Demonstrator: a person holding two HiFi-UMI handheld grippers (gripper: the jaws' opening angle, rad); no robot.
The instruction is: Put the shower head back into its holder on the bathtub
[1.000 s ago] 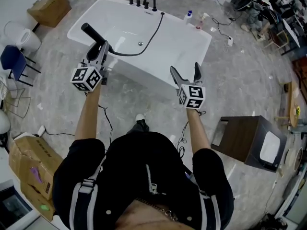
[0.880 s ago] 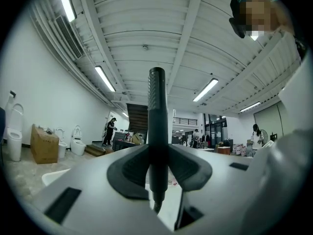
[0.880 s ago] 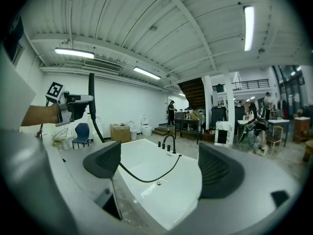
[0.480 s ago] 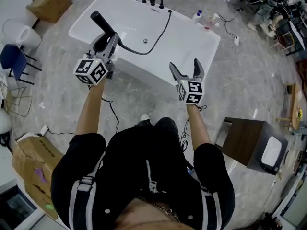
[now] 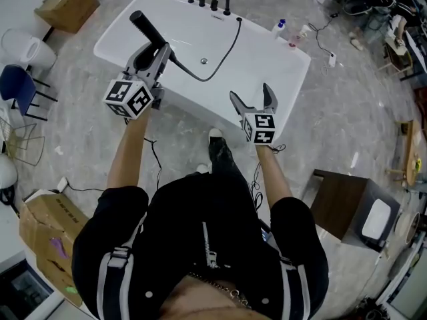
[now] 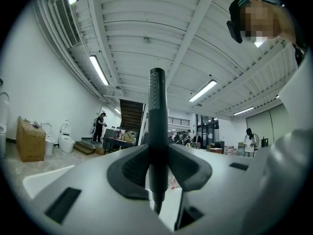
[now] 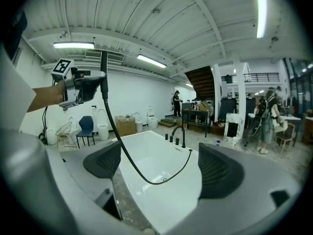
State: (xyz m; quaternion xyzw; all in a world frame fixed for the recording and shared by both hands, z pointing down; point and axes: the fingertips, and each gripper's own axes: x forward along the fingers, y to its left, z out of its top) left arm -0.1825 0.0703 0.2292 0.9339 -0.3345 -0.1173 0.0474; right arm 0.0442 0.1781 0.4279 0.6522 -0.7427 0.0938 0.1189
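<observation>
The left gripper (image 5: 153, 56) holds the shower head (image 5: 146, 27) tight in its fingers by the tub (image 5: 270, 62), while the right gripper (image 5: 251, 94) has its fingers apart, empty.

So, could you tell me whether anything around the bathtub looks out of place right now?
The shower head is out of place: the left gripper clamps it upright over the bathtub's near side, and its black hose sags loosely across the white basin to the far rim. Nothing looks spilled or damaged.

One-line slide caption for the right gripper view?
Open right gripper faces the white bathtub; left gripper holds the black shower head, hose trailing.
</observation>
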